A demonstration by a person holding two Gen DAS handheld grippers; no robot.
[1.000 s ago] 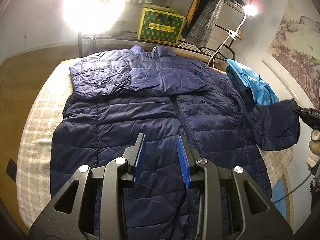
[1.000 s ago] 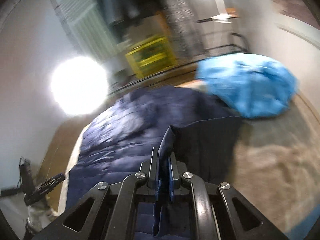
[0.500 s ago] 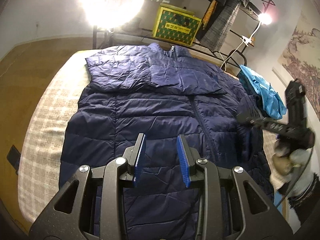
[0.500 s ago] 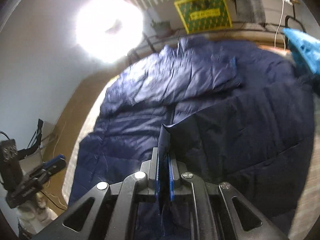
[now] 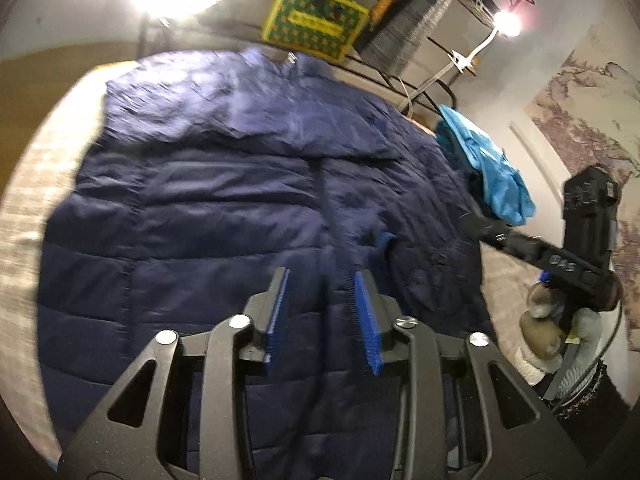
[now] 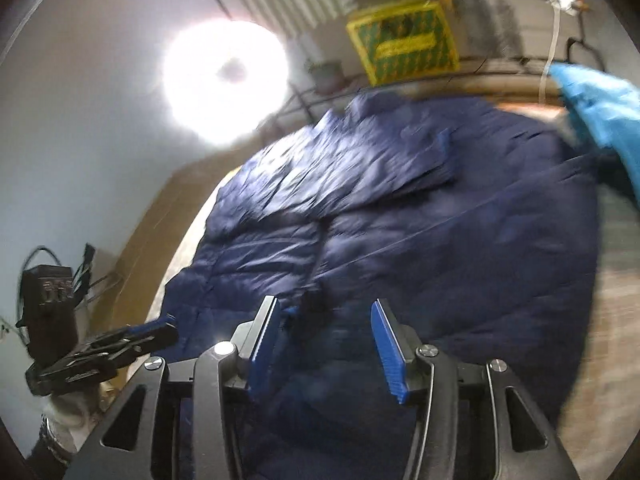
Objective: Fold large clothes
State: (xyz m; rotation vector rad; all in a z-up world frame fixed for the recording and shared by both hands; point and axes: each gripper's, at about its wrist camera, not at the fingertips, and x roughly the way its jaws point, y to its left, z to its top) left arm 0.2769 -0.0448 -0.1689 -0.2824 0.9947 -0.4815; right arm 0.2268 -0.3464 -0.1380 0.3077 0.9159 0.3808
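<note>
A navy puffer jacket (image 5: 200, 200) (image 6: 440, 240) lies front up on the cloth-covered table (image 5: 24, 200). One sleeve is folded across its chest. The other sleeve now lies over the front, its cuff (image 5: 386, 240) near the zip. My left gripper (image 5: 320, 280) hovers over the lower front, its jaws opening with nothing between them. My right gripper (image 6: 325, 306) is also opening; the dark cuff (image 6: 314, 304) lies loose between its blue pads, which do not press on it. Each gripper shows in the other's view, the right gripper (image 5: 472, 220) at the right, the left gripper (image 6: 160, 328) at the left.
A light-blue garment (image 5: 488, 168) (image 6: 596, 116) is heaped at the table's far right corner. Behind the table stand a rack with a yellow-green box (image 5: 316, 20) (image 6: 404, 40), hanging clothes, a glaring lamp (image 6: 224, 80) and a clamp light (image 5: 506, 22).
My right gripper carried the sleeve from the right side over the jacket's front, then its jaws parted and let the cuff go. The left gripper sank closer to the jacket and widened a little.
</note>
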